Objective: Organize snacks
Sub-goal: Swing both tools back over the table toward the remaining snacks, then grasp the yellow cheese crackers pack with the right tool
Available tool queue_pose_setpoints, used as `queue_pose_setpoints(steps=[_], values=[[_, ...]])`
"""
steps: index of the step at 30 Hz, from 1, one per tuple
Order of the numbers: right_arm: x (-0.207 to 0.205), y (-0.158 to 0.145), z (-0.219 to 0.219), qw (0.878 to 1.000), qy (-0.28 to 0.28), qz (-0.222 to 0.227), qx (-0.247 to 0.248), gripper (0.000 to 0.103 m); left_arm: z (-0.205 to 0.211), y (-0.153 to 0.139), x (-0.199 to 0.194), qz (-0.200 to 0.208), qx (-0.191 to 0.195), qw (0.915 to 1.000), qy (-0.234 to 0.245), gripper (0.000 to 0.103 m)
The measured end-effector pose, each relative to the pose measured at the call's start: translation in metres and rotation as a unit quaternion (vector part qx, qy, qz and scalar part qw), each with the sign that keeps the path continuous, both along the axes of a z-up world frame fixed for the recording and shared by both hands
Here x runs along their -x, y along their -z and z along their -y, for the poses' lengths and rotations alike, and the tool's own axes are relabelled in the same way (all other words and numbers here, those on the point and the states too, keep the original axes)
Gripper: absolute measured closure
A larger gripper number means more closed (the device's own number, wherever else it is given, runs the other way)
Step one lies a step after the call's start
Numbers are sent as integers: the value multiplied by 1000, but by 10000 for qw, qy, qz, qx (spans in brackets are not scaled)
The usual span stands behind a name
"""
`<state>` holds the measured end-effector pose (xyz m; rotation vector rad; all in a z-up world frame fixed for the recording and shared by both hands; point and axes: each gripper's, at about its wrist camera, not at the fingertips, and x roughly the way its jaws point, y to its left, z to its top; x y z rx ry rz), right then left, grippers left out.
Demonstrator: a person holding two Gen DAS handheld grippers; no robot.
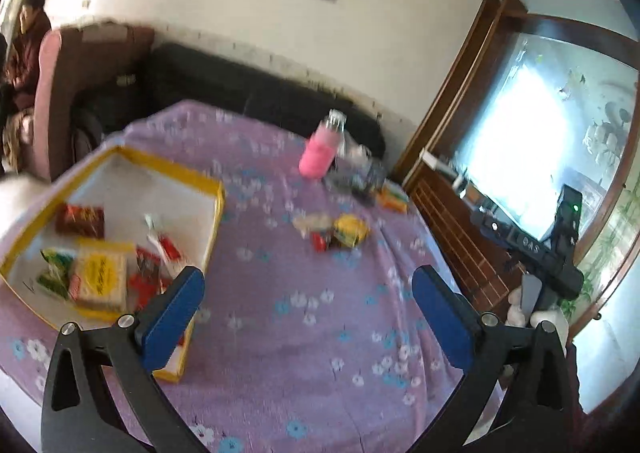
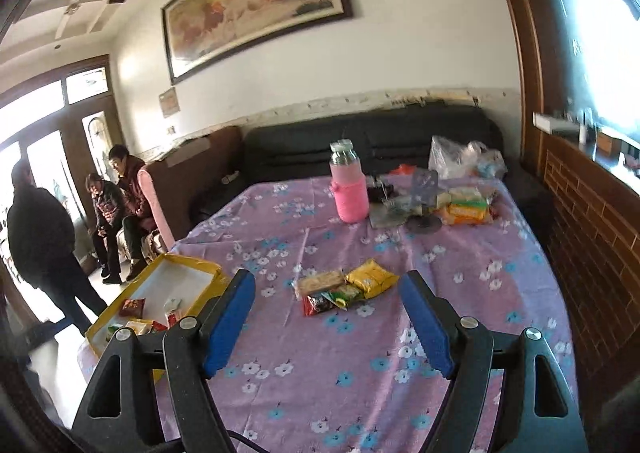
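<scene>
We hold the right claw point(image 2: 328, 317) spread and empty, with the small heap of loose snacks point(image 2: 344, 289) lying on the desk point(image 2: 460, 293) just ahead between its fingers, nearer than to our equally spread left claw point(image 1: 308, 317).

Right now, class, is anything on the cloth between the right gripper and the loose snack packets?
Nothing visible: only bare flowered cloth lies between the open right gripper and the snack packets.
</scene>
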<state>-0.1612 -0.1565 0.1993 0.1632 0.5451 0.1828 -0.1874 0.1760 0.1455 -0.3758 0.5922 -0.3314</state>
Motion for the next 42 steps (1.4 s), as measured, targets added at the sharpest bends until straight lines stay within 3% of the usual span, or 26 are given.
queue_pose_setpoints(steps=[7, 15, 18, 21, 26, 30, 31, 34, 38, 42], values=[[-48, 39, -9, 9979, 28, -644, -12, 26, -3, 16, -14, -103, -429, 9988, -228, 0], [-119, 98, 3, 9879, 160, -1440, -550, 26, 3, 63, -52, -794, -433, 9959, 26, 0], [-143, 121, 2, 9836, 247, -1677, -622, 26, 6, 69, -58, -828, -469, 9954, 96, 0], [-163, 132, -12, 9835, 197, -1746, -439, 29, 5, 70, -61, -831, -440, 9955, 102, 0], [-200, 135, -44, 9832, 328, -1757, 364, 35, 0, 78, -66, -955, -363, 9947, 93, 0], [-224, 153, -48, 9726, 641, -2136, 660, 53, -4, 79, -66, -984, -307, 9947, 51, 0], [-226, 158, -50, 9706, 607, -2233, 660, 59, -4, 79, -66, -989, -298, 9946, 50, 0], [-215, 167, -61, 9700, 214, -2341, 626, 60, -4, 80, -66, -1013, -269, 9945, 78, 0], [-183, 156, -72, 9628, -945, -2531, -68, 64, -3, 80, -66, -1021, -235, 9944, 131, 0], [-164, 136, -56, 9723, -744, -2205, -232, 59, 2, 82, -69, -1069, -201, 9939, 188, 0]])
